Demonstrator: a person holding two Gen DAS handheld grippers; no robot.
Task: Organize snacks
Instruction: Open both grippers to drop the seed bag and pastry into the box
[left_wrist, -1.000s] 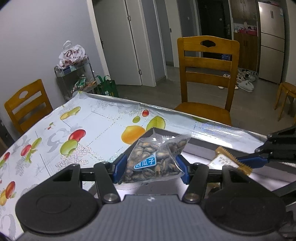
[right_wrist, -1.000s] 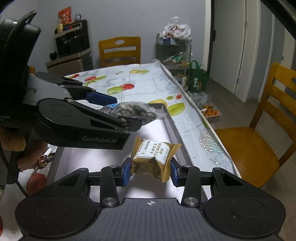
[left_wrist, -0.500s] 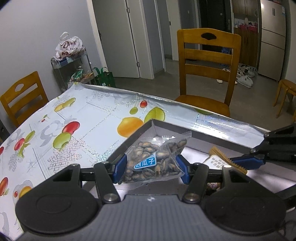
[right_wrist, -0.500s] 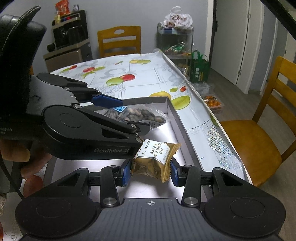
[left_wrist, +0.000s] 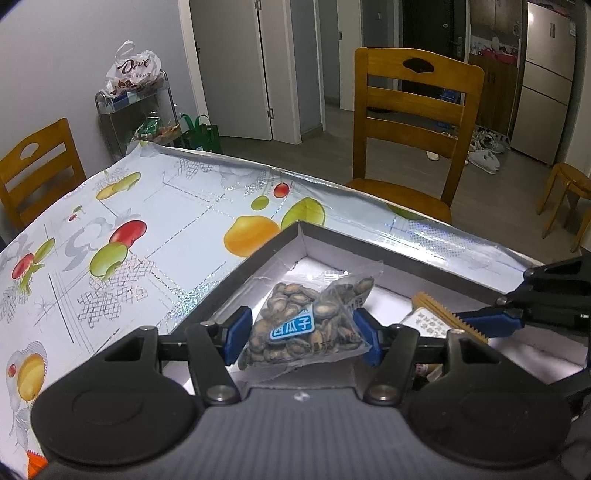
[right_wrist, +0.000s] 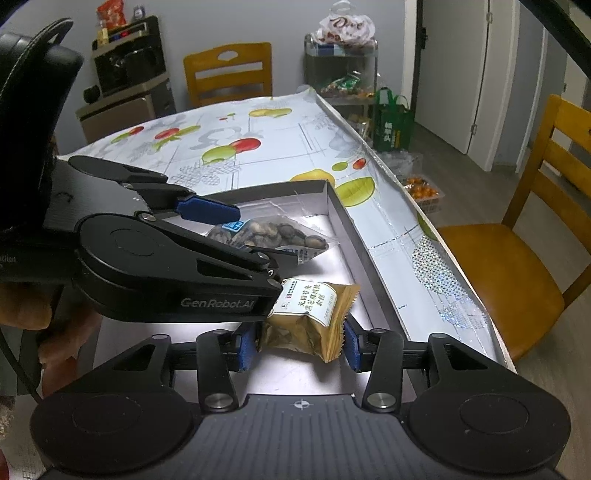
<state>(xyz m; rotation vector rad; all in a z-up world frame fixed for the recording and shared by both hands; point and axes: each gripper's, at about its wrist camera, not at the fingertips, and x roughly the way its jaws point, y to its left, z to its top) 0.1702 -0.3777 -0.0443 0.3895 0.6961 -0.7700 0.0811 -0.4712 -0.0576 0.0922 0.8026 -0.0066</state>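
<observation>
Fruit-print tablecloth (left_wrist: 155, 206) covers the table, wooden chair (left_wrist: 413, 122) on the far side, wire rack with a white Dove bag (left_wrist: 133, 74) far left by the wall. Shallow grey box (left_wrist: 258, 254) sits on the cloth, near-right part of the table. Left gripper (left_wrist: 303, 334) is over the box's far-left corner, jaws opening, with a clear bag of melon seeds (left_wrist: 310, 325) (blue label) between the blue pads; pads at the bag's edges, bag appears to rest on the box floor. Right gripper (right_wrist: 298, 341) is just right of it, jaws also opening, a gold snack packet (right_wrist: 310, 317) between its pads with a small gap on each side, packet lying on the box floor. Left gripper's body partly covers the packet's left end in the right wrist view.
</observation>
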